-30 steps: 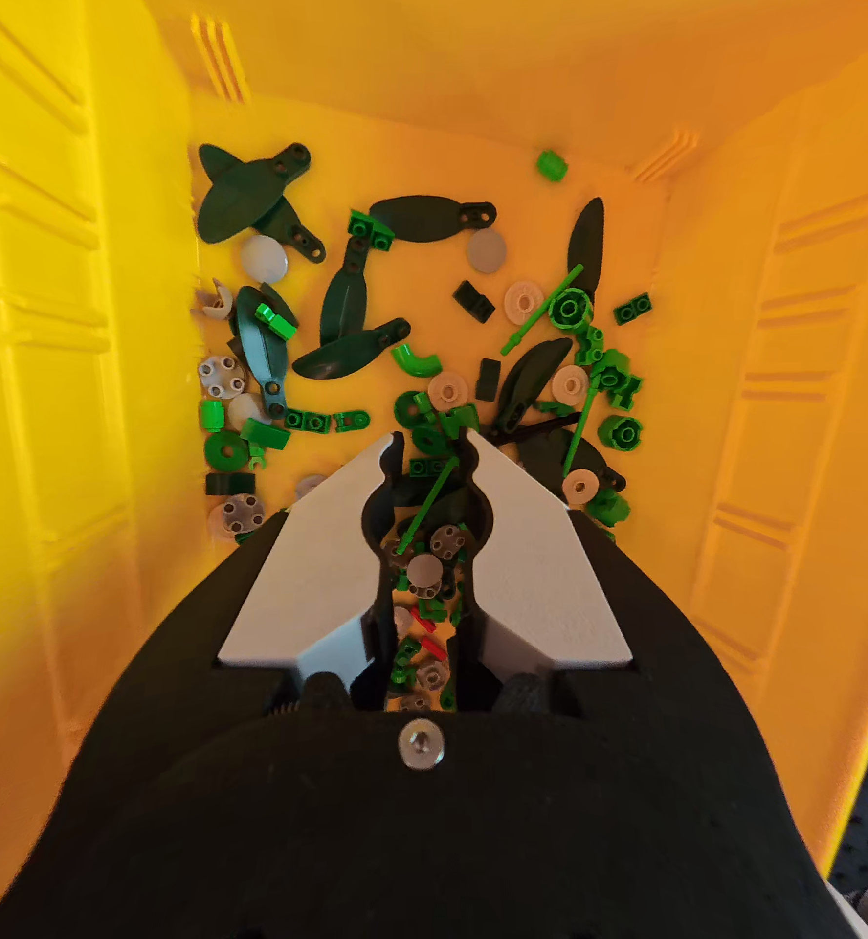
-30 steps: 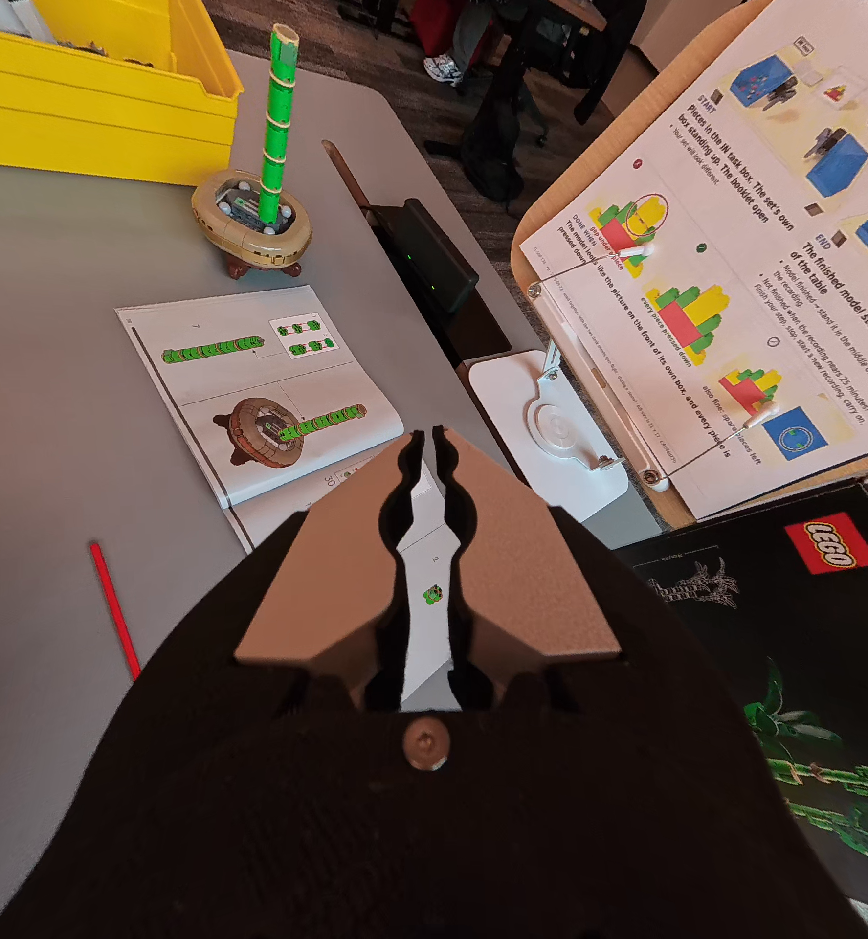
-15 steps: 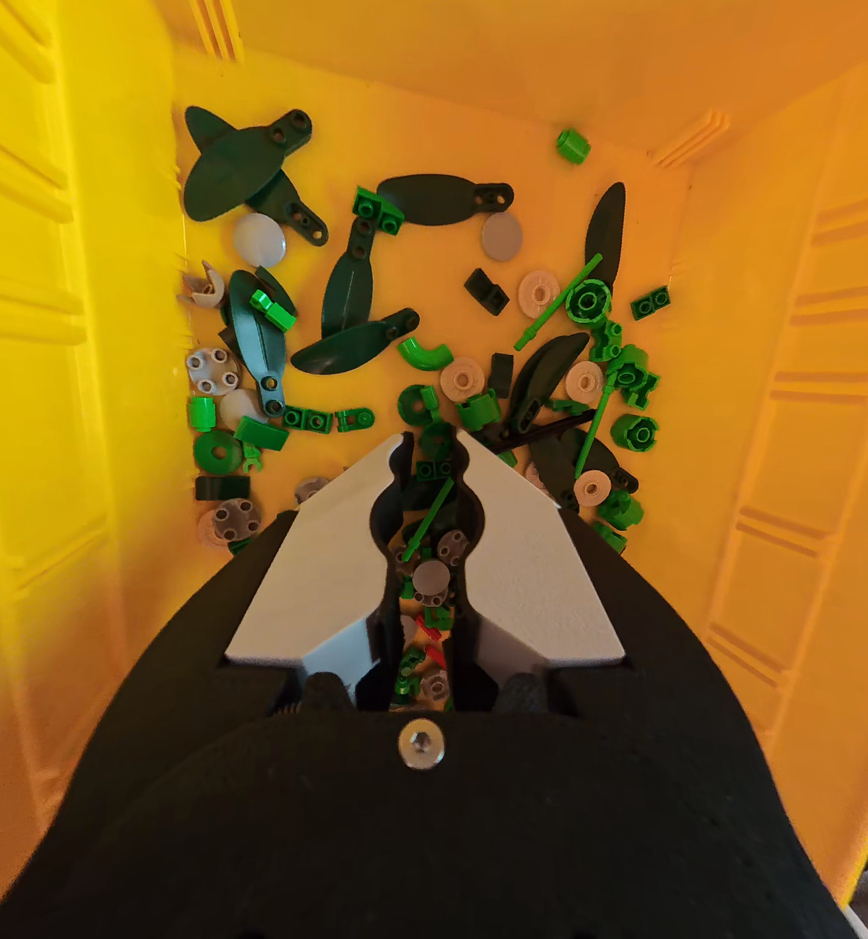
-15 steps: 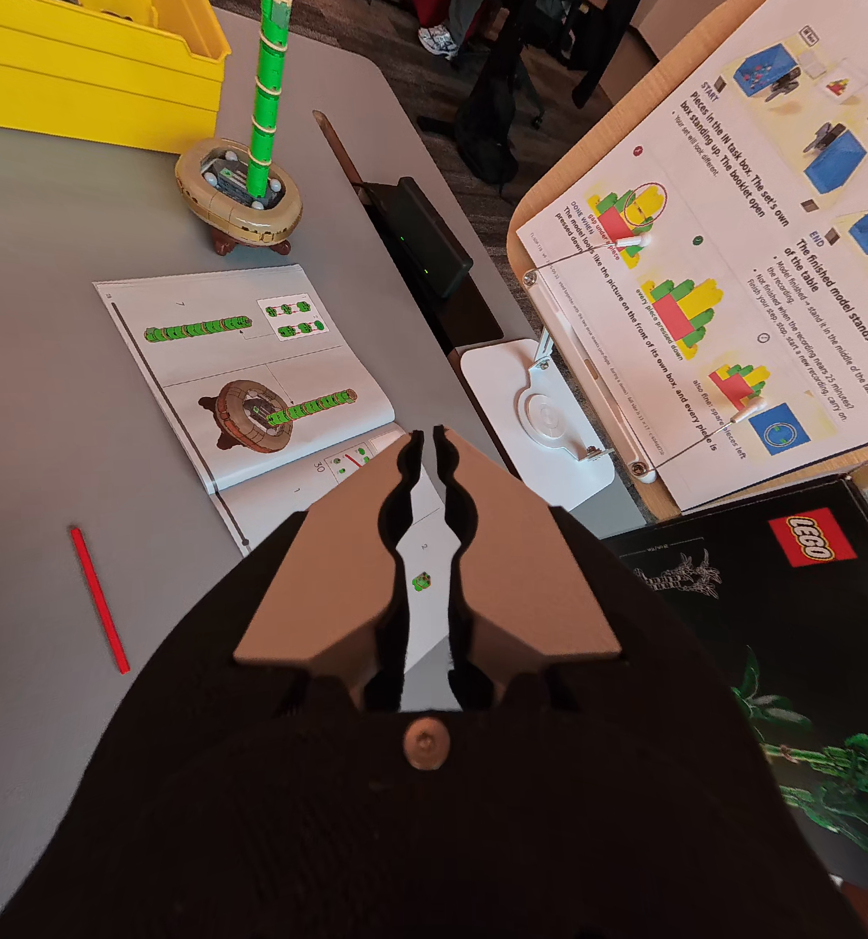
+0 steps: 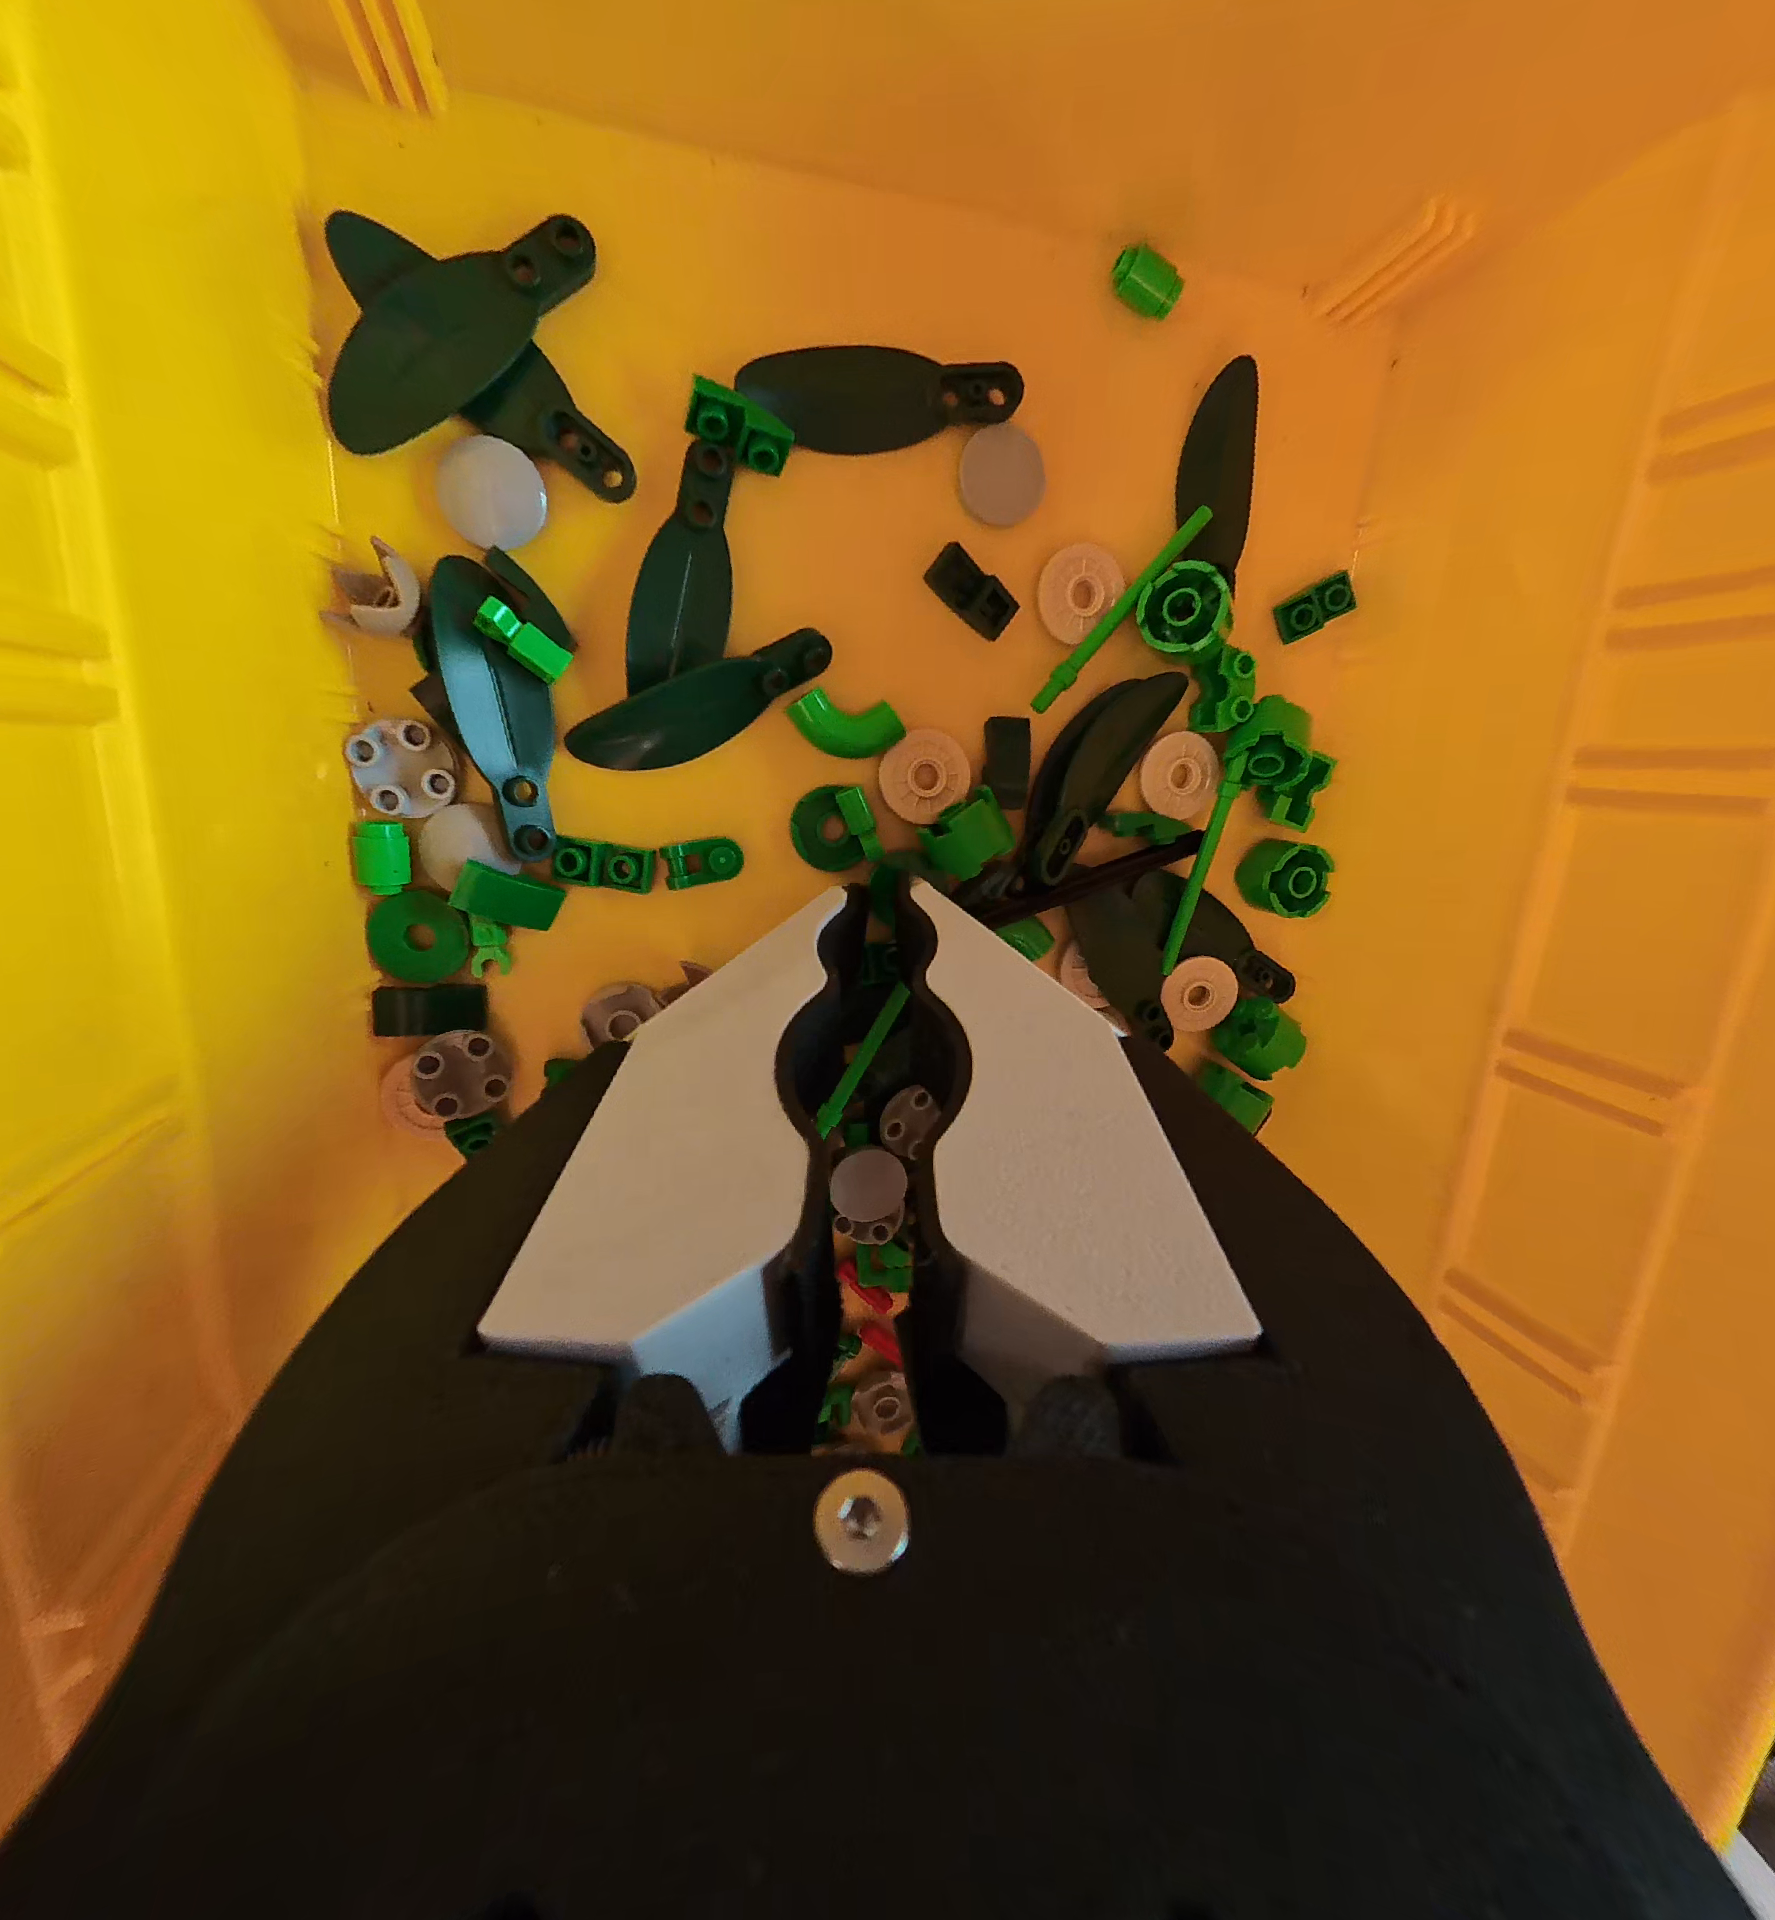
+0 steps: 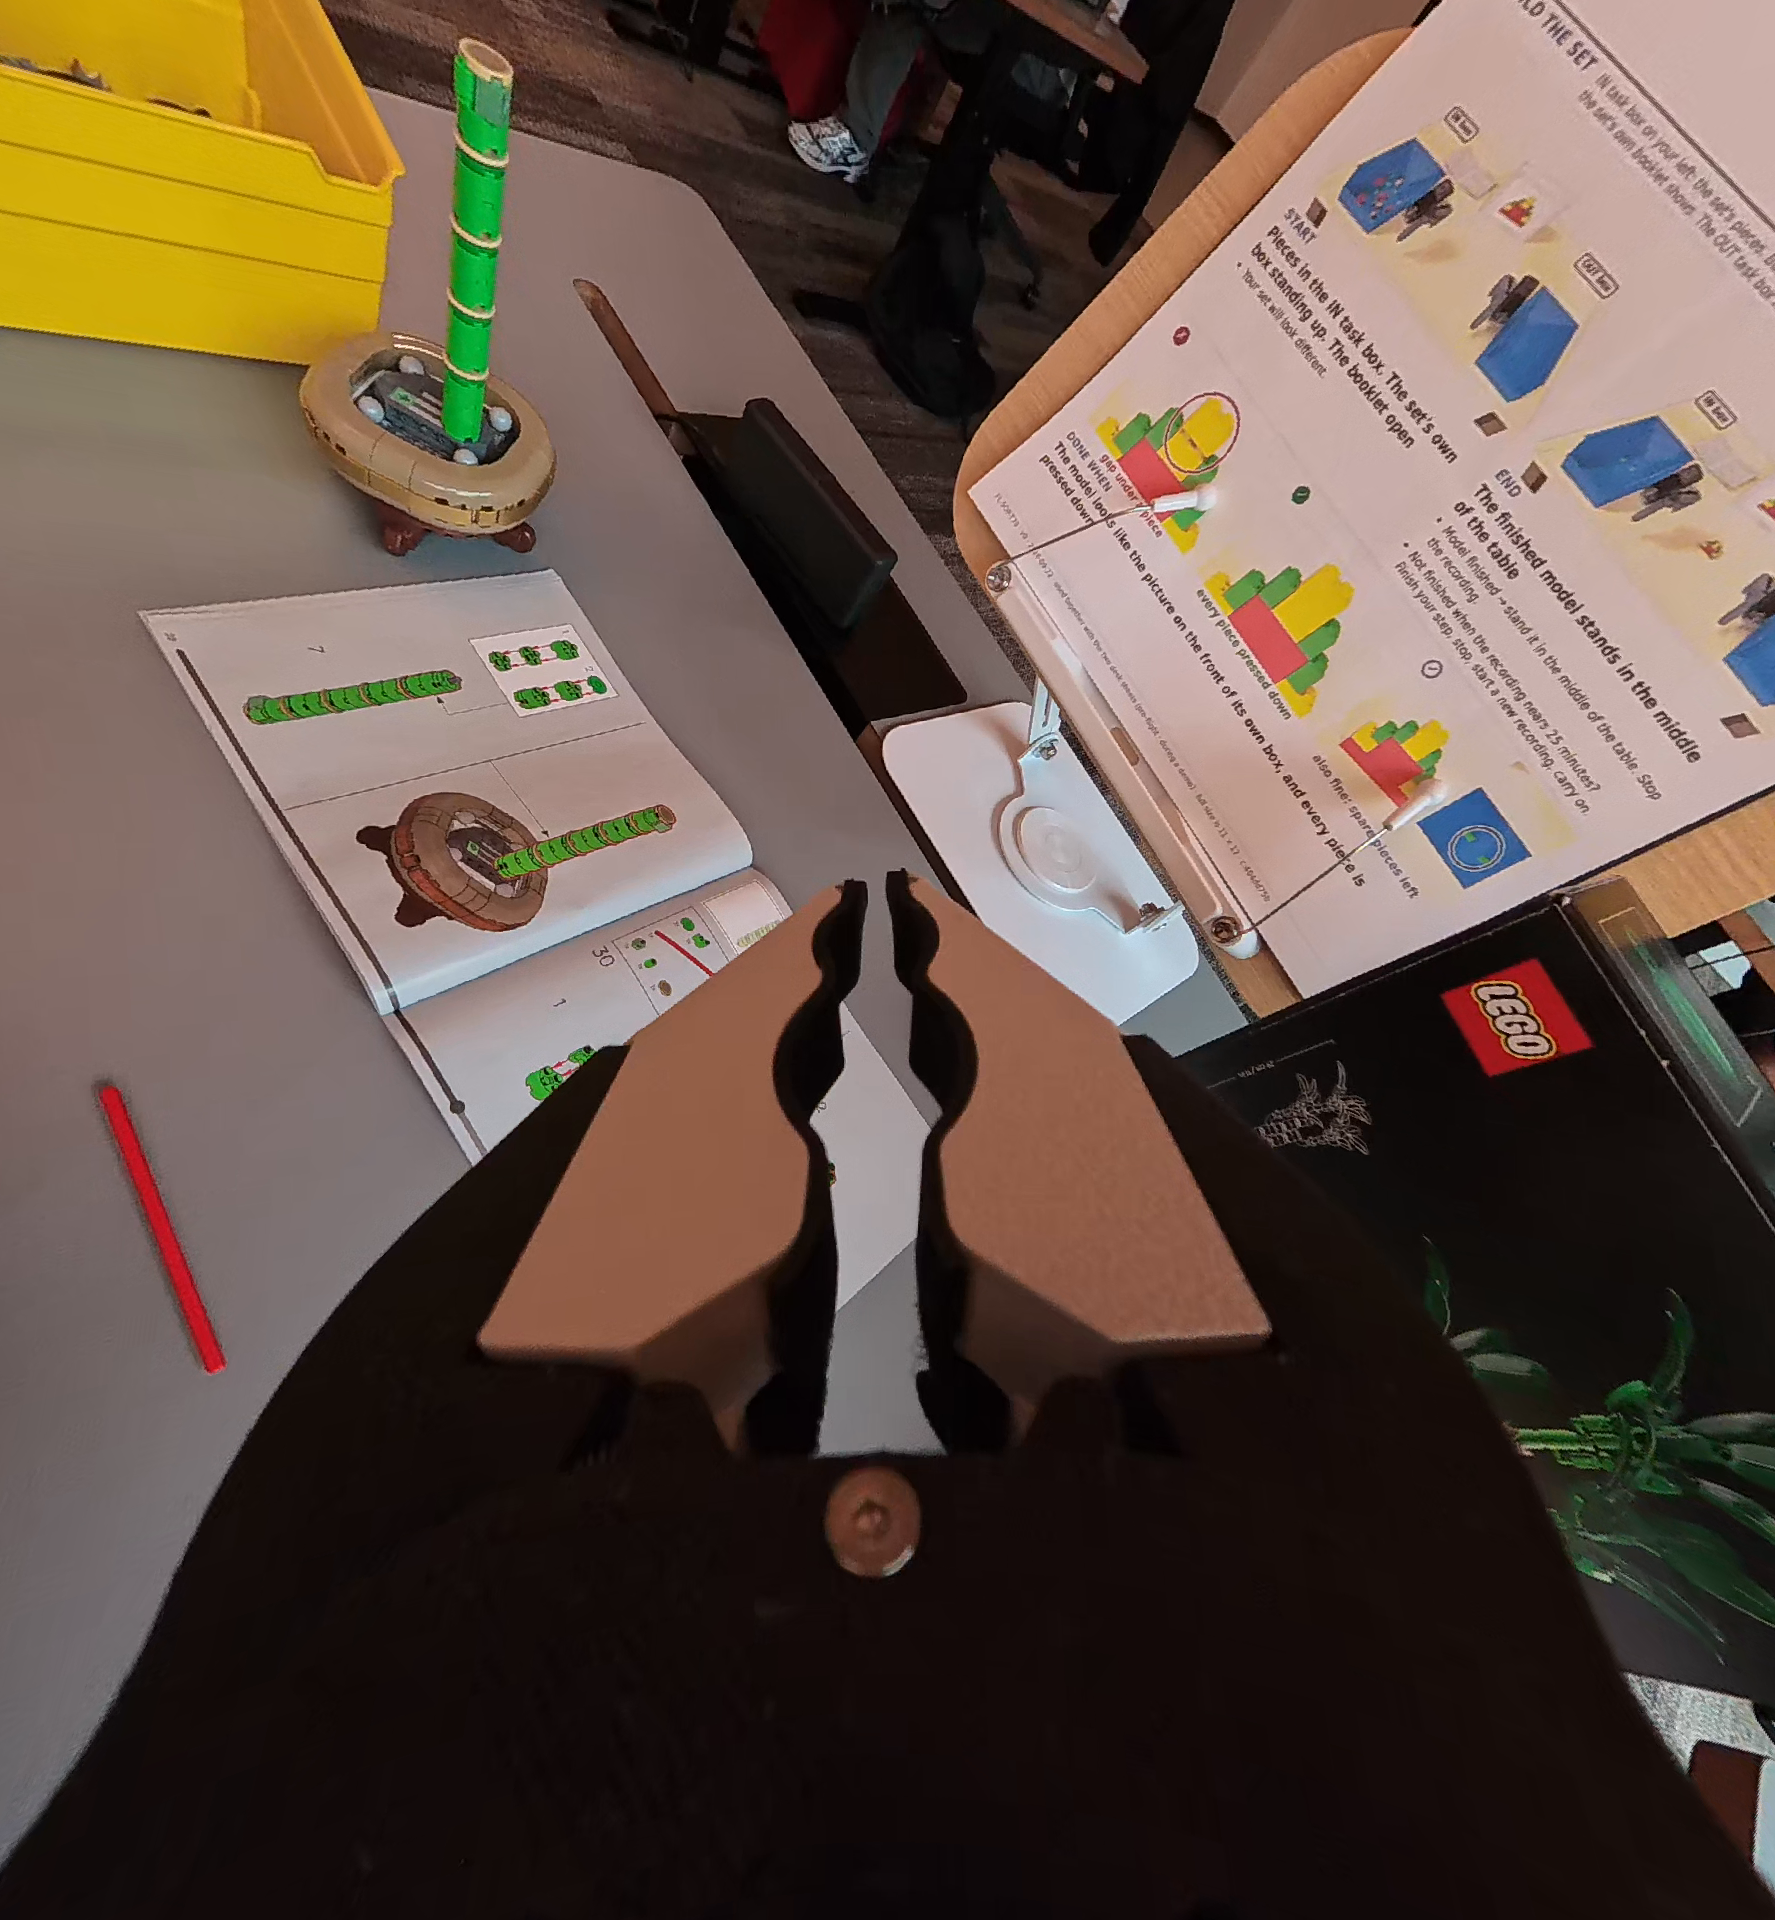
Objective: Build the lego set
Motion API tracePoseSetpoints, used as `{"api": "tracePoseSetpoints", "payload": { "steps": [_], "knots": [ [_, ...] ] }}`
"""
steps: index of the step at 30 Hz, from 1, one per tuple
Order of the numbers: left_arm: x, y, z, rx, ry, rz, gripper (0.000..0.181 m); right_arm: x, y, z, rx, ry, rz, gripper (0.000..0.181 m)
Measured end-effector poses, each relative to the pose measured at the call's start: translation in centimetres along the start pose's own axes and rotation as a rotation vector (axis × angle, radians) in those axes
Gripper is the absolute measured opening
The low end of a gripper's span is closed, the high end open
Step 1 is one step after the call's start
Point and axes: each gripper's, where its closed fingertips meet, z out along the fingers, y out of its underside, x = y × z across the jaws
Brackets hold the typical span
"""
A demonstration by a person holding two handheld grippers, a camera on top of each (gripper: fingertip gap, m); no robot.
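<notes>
My left gripper [image 5: 883, 899] is deep inside a yellow bin [image 5: 1641, 727], its tips down among loose pieces. The fingers stand almost together; I cannot tell if a piece is pinched between them. Dark green leaves [image 5: 447, 322], a green curved tube [image 5: 841, 722], tan round plates [image 5: 930, 774] and thin green rods [image 5: 1122, 618] lie on the bin floor. My right gripper [image 6: 875, 891] is shut and empty above the open instruction booklet [image 6: 426, 769]. The model, a tan pot [image 6: 426, 447] with a tall green stalk [image 6: 472, 260], stands upright beyond the booklet.
A red rod [image 6: 161, 1226] lies on the grey table to the left. A yellow bin [image 6: 135, 208] stands at the far left. A black set box [image 6: 1548, 1247] lies at the right. A printed sheet [image 6: 1434, 520] leans on a white stand [image 6: 1049, 842]. The tips of one gripper are about 55 cm away from the tips of the other. The tan pot [image 6: 426, 447] is about 25 cm from my left fingertips and 35 cm from my right.
My left gripper's fingers have closed from clearly open to almost together, low among the pieces. My right gripper has shifted slightly over the booklet and stayed shut.
</notes>
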Motion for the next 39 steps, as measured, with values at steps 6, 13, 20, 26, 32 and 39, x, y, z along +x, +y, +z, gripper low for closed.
{"api": "tracePoseSetpoints", "payload": {
  "steps": [6,13,20,26,32,39],
  "knots": [
    [0.0,0.0,0.0,-0.006,-0.007,0.008,0.003,-0.1,0.3,0.3,-0.016,-0.002,-0.008,0.005],
    [-0.1,0.1,0.0,-0.006,-0.008,0.002,0.003,-0.1,0.5,0.6,-0.026,-0.007,-0.008,0.005],
    [-0.1,0.1,-0.1,-0.004,-0.013,0.002,0.003,-0.2,0.7,0.7,-0.032,-0.012,-0.008,0.005],
    [0.1,-0.1,-1.2,0.029,-0.009,-0.015,0.003,-0.4,1.0,0.9,-0.051,-0.022,-0.017,0.006],
    [2.5,-0.8,-3.5,0.107,0.133,-0.065,0.0,-0.5,1.5,1.4,-0.082,-0.018,-0.028,0.006],
    [0.7,-0.1,-3.4,0.088,0.023,-0.023,0.0,-0.6,1.9,1.7,-0.101,-0.027,-0.033,0.007]
  ]
}}
